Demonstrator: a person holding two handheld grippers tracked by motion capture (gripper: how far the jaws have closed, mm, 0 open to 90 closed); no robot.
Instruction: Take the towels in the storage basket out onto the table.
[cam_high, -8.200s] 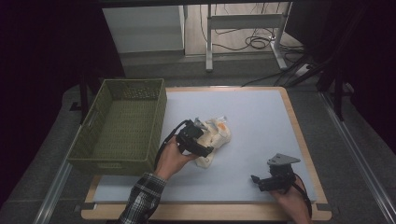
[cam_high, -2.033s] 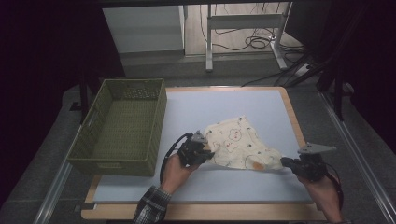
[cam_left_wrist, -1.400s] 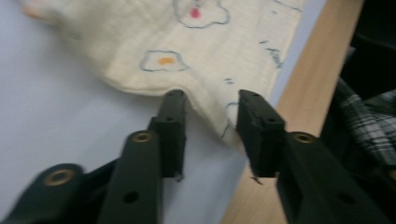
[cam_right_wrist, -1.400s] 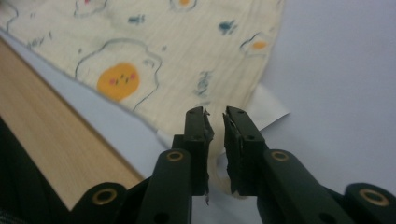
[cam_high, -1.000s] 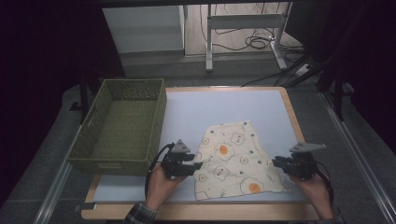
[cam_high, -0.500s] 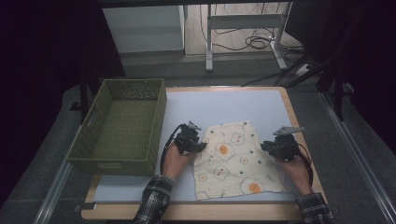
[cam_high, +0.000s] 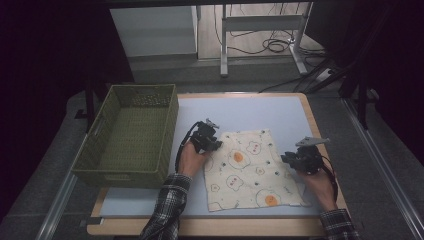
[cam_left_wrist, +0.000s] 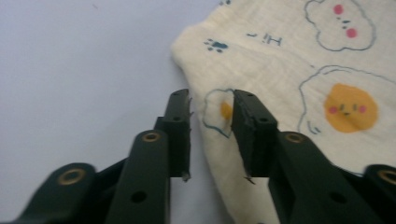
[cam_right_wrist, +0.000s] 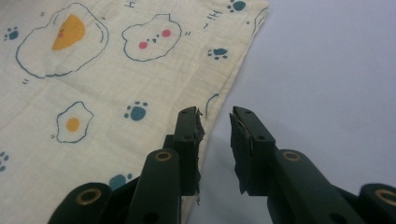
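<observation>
Bare mat beyond cloth passable; basket walls off left side.

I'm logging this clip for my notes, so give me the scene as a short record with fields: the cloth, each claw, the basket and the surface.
cloth: cream cloth printed with fried eggs and paw marks, spread flat
left claw: left claw at the cloth's left edge, the edge lying in the gap between its jaws, which have just been closing; pads not yet pressing
right claw: right claw at the cloth's right edge, jaws apart, nothing gripped
basket: green woven basket left of the cloth, nothing inside
surface: pale blue table top with a wooden rim
</observation>
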